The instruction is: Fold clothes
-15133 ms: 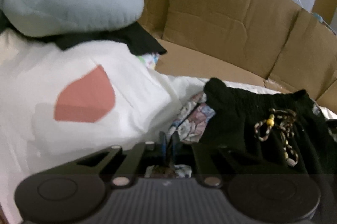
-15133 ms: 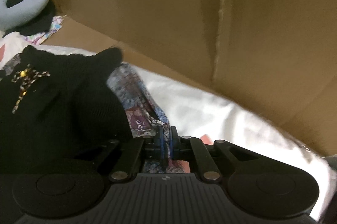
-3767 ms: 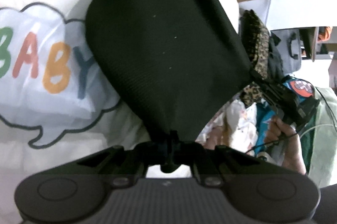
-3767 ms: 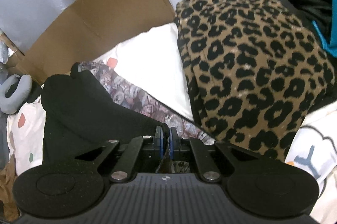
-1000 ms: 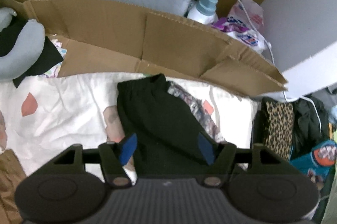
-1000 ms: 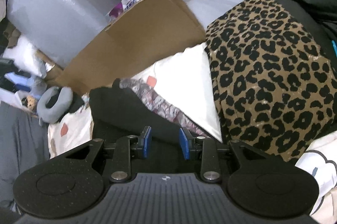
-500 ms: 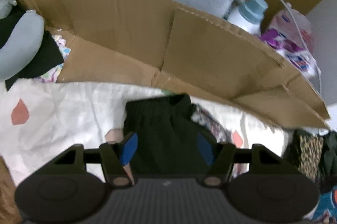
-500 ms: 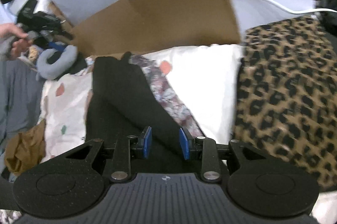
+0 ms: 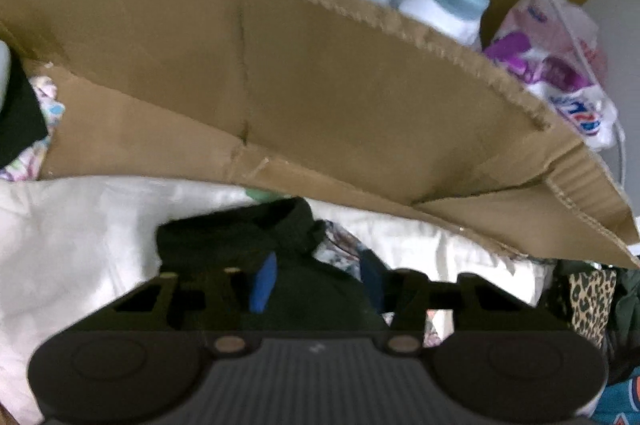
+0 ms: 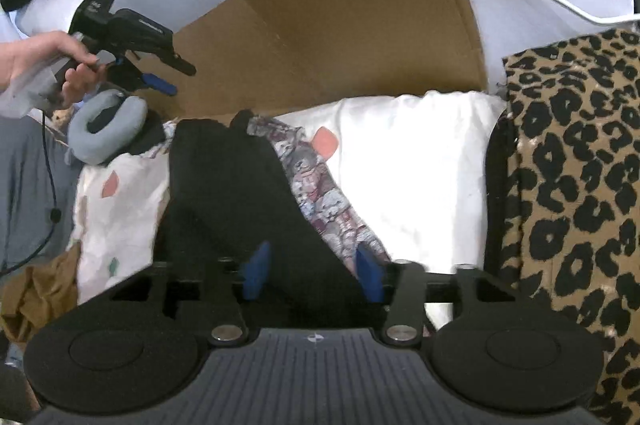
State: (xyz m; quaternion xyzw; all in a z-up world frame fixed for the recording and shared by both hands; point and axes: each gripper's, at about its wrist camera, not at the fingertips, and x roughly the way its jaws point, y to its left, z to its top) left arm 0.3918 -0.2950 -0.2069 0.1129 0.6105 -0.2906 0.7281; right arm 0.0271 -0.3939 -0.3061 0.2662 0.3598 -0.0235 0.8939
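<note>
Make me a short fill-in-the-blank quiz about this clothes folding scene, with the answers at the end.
1. The folded garment lying on the white bedding is ____ in colour.
2. The cloth right of the bedding has a ____ print.
3. Behind the bedding stands a sheet of ____.
4. The neck pillow is ____ in colour.

Answers: black; leopard; cardboard; grey

A black garment [image 10: 240, 193] lies folded into a long strip on a white sheet, running away from the right tongs [image 10: 310, 271], its near end between their open blue pads. A patterned grey and maroon garment [image 10: 320, 193] lies under it, showing along its right edge. In the left view, the black garment's [image 9: 256, 237] far end bunches just ahead of the left tongs [image 9: 316, 281].
</note>
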